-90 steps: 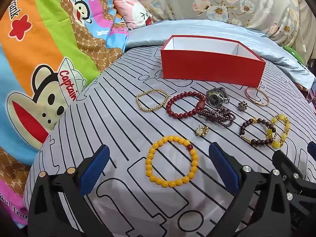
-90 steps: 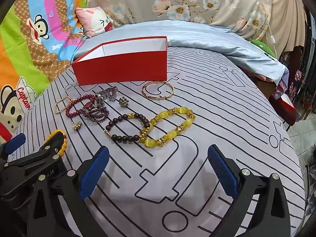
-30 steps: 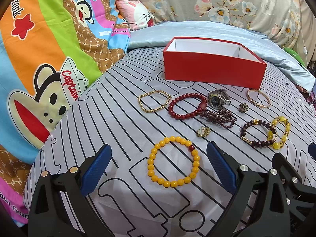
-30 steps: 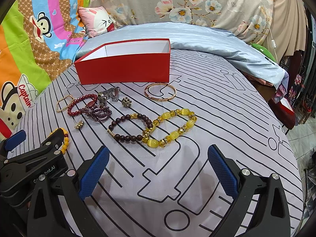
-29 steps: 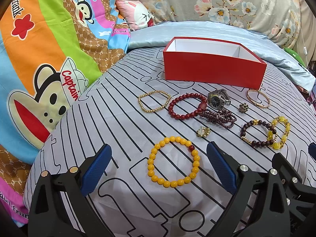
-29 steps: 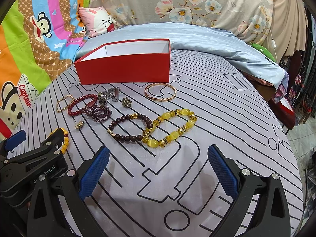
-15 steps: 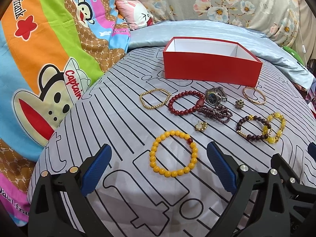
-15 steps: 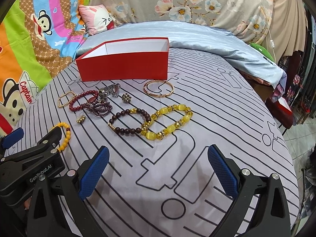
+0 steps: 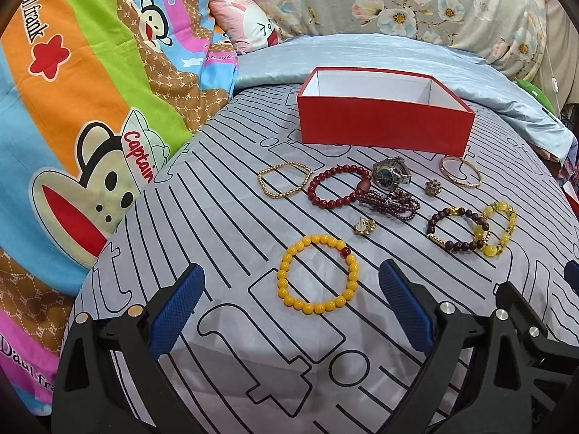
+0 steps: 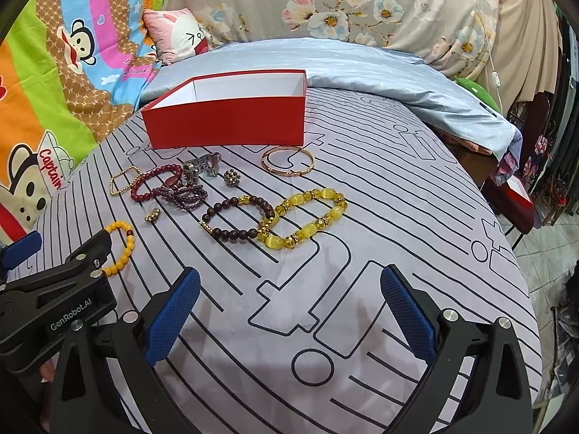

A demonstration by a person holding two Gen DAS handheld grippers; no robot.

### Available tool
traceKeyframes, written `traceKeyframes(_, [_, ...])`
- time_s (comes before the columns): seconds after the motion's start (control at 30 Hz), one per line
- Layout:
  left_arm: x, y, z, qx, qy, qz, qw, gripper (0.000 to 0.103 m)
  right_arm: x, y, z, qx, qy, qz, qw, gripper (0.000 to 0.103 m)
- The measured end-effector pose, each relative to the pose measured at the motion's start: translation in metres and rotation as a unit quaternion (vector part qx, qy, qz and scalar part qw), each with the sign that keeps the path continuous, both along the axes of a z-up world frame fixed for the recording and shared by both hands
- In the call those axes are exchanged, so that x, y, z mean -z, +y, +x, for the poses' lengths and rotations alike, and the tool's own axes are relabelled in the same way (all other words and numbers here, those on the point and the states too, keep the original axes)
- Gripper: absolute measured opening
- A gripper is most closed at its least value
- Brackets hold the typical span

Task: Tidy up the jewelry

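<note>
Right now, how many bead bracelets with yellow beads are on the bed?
2. An all-yellow one with one red bead lies nearest the left gripper. A chunkier yellow one overlaps the dark brown bracelet, ahead of the right gripper. None seems hidden.

From my right wrist view, my left claw's arm covers the near part of the orange bead bracelet (image 10: 121, 244). The box's (image 9: 383, 123) floor is hidden behind its red front wall in both views. The watch (image 10: 201, 170) lies partly behind the tangle of purple beads (image 10: 184, 195), so I cannot read its face there. The small gold charm (image 10: 152, 214) is too small to make out. My right claw (image 9: 571, 273) is cut off by the left view's right edge.
</note>
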State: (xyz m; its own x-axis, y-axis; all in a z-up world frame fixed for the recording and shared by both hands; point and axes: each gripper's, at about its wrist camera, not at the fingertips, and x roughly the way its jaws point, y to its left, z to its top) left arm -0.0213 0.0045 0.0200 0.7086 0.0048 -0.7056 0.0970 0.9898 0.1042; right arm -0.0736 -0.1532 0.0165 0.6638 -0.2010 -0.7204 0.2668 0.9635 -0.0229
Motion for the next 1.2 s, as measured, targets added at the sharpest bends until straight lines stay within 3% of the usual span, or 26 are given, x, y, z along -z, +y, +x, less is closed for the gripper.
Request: traceKeyframes(1.2, [-0.0027, -0.0011, 0.0017, 0.002, 0.004, 0.001, 1.0, 0.092, -0.0061, -0.005, 0.0006, 0.002, 0.0, -0.003, 1.0, 0.096])
